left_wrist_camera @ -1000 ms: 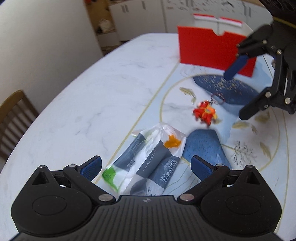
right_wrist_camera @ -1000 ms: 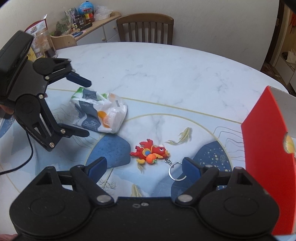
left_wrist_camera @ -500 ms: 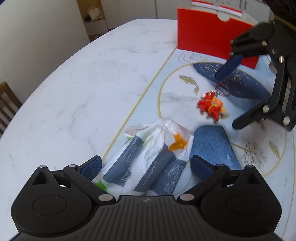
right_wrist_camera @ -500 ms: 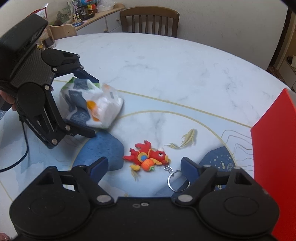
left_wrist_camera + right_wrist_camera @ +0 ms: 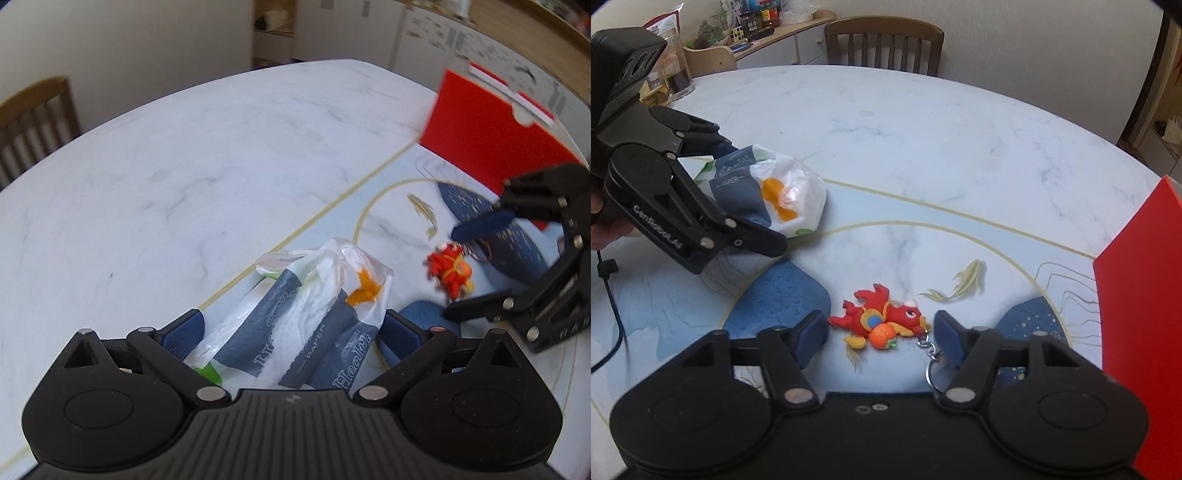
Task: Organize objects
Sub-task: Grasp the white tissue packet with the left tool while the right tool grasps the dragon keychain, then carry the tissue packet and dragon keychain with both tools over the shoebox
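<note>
Honestly, this is barely underway: nothing looks sorted yet, both items are on the round white marble-look table point(image 5: 923, 155) with its blue-and-gold painted centre. Nearest in the right wrist view, the right gripper point(image 5: 881, 334) sits low around the small red dragon keychain with an orange ball and metal ring point(image 5: 882, 323), jaws closing, the charm between the blue pads but neither pad visibly pressing it yet, so I'd call it about to pinch, not holding. A bit further left, the left gripper point(image 5: 291, 328) is spread wide around the crinkly white plastic pack of paper tissues with dark blue, green and orange print point(image 5: 306, 314); the pack sits between its fingers, but I see no squeeze on it. Beyond that, off to the right edge, stands the tall red cardboard box point(image 5: 1145, 295), which I'd guess is where stuff goes, though its opening isn't clear from here. Both grabs and both carries are left. Room-wise, the table's far half is bare, the box sits near the rim, and a brown wooden chair point(image 5: 882, 44) stands behind the far edge.
</note>
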The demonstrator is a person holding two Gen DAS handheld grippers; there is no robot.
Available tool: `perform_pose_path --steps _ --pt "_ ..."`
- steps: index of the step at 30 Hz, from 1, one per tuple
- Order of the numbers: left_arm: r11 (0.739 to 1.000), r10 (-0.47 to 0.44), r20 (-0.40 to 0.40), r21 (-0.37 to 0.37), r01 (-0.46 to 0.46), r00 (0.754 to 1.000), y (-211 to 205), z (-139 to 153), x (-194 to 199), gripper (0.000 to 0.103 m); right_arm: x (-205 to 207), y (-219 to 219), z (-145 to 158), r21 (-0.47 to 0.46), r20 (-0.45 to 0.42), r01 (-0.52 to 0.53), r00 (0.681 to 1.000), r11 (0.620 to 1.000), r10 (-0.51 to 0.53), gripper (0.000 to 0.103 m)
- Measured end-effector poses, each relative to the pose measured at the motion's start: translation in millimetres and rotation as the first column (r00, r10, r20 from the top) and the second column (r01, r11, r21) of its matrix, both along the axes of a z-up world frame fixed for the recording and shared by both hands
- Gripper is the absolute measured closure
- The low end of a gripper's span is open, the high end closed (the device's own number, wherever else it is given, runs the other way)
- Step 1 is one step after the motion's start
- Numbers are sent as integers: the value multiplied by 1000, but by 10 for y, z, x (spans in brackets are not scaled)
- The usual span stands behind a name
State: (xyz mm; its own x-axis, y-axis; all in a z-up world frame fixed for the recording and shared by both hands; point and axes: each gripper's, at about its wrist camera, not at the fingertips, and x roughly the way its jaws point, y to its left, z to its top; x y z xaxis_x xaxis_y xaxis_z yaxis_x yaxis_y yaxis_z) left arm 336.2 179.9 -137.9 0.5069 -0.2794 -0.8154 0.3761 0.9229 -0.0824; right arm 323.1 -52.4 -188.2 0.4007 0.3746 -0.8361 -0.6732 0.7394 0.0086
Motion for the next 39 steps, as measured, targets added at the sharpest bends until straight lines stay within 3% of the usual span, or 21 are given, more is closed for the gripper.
perform_pose_path --steps 7,13,18,30,39 --pt "996 84 2 -18 -84 996 -58 27 -106 20 -49 22 9 0 7 16 1000 1000 -16 43" --pt "984 177 0 -16 -177 984 -88 74 -217 44 -107 0 39 9 -3 21 1000 1000 -21 43" --pt "968 248 -19 -32 -249 968 -131 135 -381 54 -223 -78 107 22 -14 39 999 999 -38 43" --pt "927 330 -124 -146 -346 936 -328 244 -836 57 -501 -448 394 88 -28 106 994 990 -104 43" --pt "906 349 -154 -198 -375 924 -558 452 -1105 57 -695 -780 625 129 -30 145 989 981 -142 43"
